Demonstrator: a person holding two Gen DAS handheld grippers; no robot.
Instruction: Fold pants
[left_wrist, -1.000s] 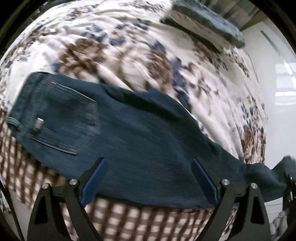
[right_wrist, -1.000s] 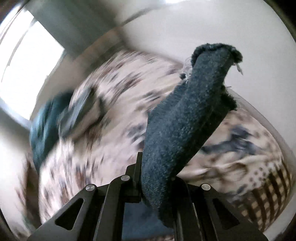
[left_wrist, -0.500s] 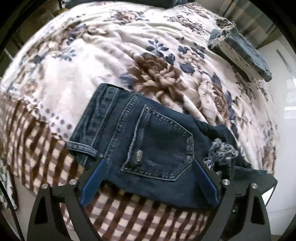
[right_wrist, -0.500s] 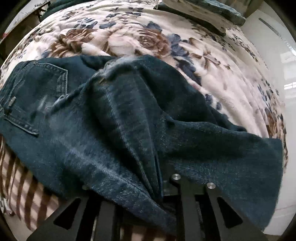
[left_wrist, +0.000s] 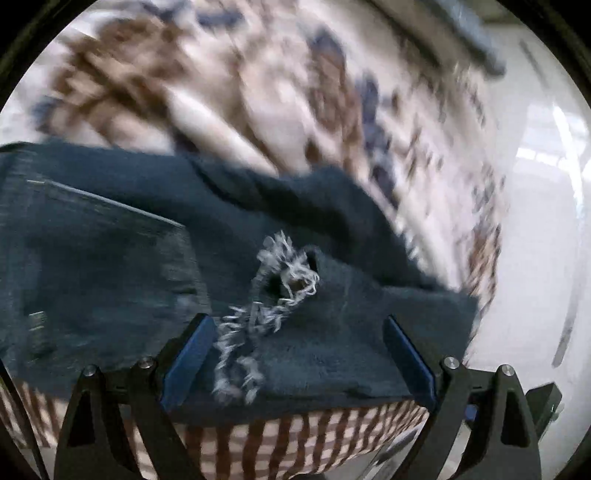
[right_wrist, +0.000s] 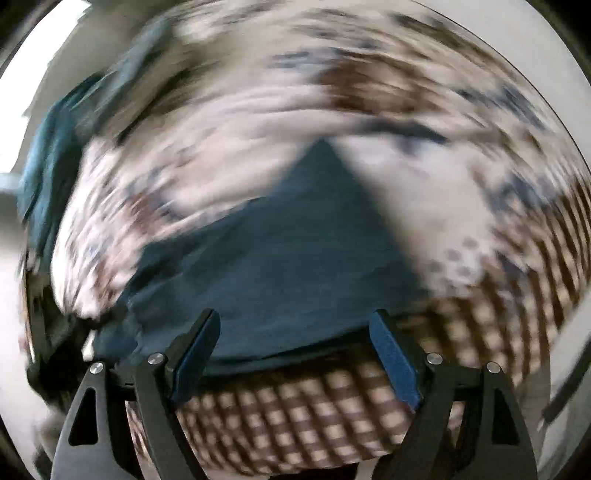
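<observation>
Dark blue denim pants (left_wrist: 147, 258) lie folded on the near edge of a floral cream-and-brown bed cover (left_wrist: 258, 92), above its brown checked border (left_wrist: 295, 443). A frayed white-threaded hem (left_wrist: 280, 280) rests on top of the denim, right of the back pocket (left_wrist: 103, 251). The left gripper (left_wrist: 295, 362) hovers over the near edge of the pants, jaws spread wide, holding nothing. The right gripper (right_wrist: 295, 354) likewise has its jaws spread, empty, above the pants. Both views are motion-blurred.

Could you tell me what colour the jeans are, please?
Dark blue jeans, clearest in the left wrist view.
</observation>
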